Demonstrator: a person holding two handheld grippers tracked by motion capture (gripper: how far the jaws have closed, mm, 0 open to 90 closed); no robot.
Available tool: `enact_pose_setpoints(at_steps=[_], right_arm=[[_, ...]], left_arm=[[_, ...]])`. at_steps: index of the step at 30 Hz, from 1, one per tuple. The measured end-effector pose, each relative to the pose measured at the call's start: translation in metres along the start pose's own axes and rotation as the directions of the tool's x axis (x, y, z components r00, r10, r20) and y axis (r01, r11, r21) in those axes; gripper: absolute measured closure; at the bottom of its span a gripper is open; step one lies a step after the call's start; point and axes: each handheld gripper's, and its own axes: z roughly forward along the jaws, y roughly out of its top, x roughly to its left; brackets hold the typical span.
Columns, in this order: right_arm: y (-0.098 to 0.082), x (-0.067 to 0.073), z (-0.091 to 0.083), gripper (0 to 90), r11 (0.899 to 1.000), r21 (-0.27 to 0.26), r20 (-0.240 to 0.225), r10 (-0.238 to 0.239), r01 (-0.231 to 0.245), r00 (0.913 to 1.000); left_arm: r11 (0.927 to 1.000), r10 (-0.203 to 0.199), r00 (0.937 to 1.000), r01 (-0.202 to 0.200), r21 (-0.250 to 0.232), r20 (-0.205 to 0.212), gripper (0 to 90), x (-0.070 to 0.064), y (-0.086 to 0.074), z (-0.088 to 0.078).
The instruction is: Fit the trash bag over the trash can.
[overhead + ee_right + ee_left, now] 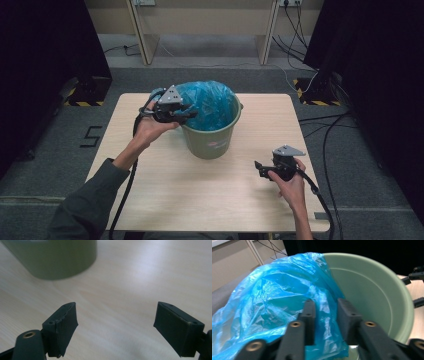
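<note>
A: Item one, table [210, 200]?
B: Pale wood, square. Green bucket [212, 137] stands near its middle. Desk legs and cables lie on the floor beyond; dark screens stand to both sides.

A: Item two, bag [207, 102]?
B: Blue plastic, crumpled, bulging from the bucket's mouth and draped over its left rim. The rest of the bucket's inner wall [374, 295] shows bare.

A: Left gripper [189, 115]?
B: At the left rim. Jaws part-closed with a fold of bag [287, 297] between them; cannot tell if the pads [309, 320] press it.

A: Right gripper [258, 167]?
B: Over bare table right of the bucket, well apart from the bag. Jaws wide apart, nothing between them; bucket wall [55, 257] stands ahead.
</note>
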Motion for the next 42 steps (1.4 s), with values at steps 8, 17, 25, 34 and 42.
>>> enact_pose_setpoints(at_steps=[8, 17, 25, 34, 42], right_arm=[[0.056, 0.000, -0.013, 18.3, 0.999, -0.050, -0.040, -0.008, 0.006, 0.9992], [0.135, 0.014, -0.021, 17.3, 0.990, -0.089, -0.035, -0.112, 0.109, 0.9931], [0.182, 0.024, -0.011, 17.4, 0.987, -0.098, -0.044, -0.134, 0.129, 0.9900], [0.210, 0.030, 0.003, 18.5, 0.987, -0.125, -0.075, -0.106, 0.096, 0.9915], [0.241, 0.047, 0.024, 21.0, 0.986, -0.119, -0.086, -0.130, 0.119, 0.9878]], left_arm=[[0.9771, -0.175, 0.9836, 0.168, -0.130, -0.043, 37.4, 0.033, 0.008, -0.028], [0.9685, -0.227, 0.9573, 0.241, 0.062, -0.179, 29.3, 0.067, -0.009, 0.014], [0.9838, -0.130, 0.9710, 0.151, 0.096, -0.201, 67.4, 0.070, -0.005, 0.027], [0.9982, 0.005, 0.9926, 0.002, 0.059, -0.121, 84.3, 0.032, 0.015, 0.018], [0.9949, 0.090, 0.9959, -0.090, 0.047, -0.009, 82.2, -0.012, 0.009, 0.021]])
